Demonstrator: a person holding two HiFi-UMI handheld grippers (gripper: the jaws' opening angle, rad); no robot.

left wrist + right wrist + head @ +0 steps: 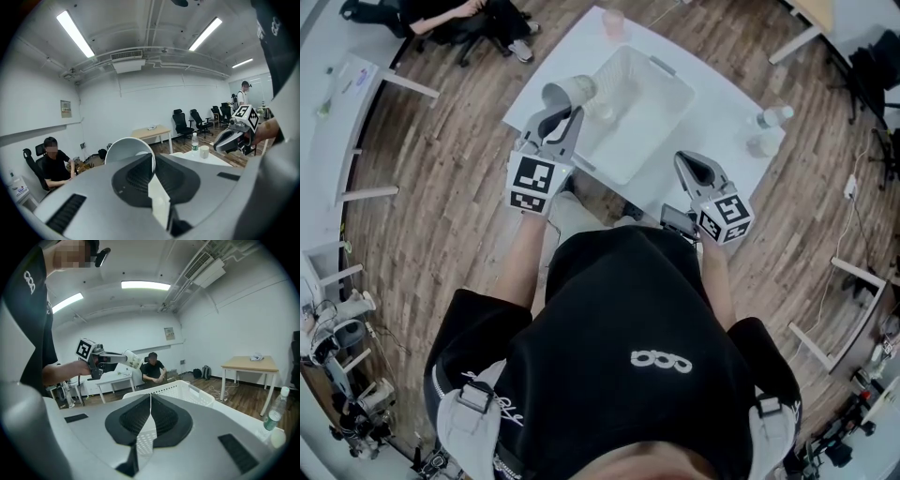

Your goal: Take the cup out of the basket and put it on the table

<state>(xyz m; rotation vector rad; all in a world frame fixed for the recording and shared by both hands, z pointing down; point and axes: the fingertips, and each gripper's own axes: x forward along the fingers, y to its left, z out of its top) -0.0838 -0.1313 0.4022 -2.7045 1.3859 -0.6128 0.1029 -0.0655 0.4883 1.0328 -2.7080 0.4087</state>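
Observation:
A white paper cup point(573, 92) lies tilted on its side in the air, over the left rim of the white basket point(661, 117). My left gripper point(567, 114) is shut on the cup's wall at the rim. In the left gripper view the cup's round mouth point(123, 149) stands just beyond the closed jaws of the left gripper point(152, 161). My right gripper point(688, 167) hovers at the table's near edge, right of the basket, shut and empty. The right gripper view shows its pads point(149, 425) pressed together, with the basket point(183, 389) ahead and the held cup point(133, 359) to the left.
The white table point(727, 103) also bears a pink cup point(612, 22) at its far side, plus a water bottle point(774, 116) and a small cup point(762, 145) at its right corner. Desks, office chairs and seated people stand around on the wooden floor.

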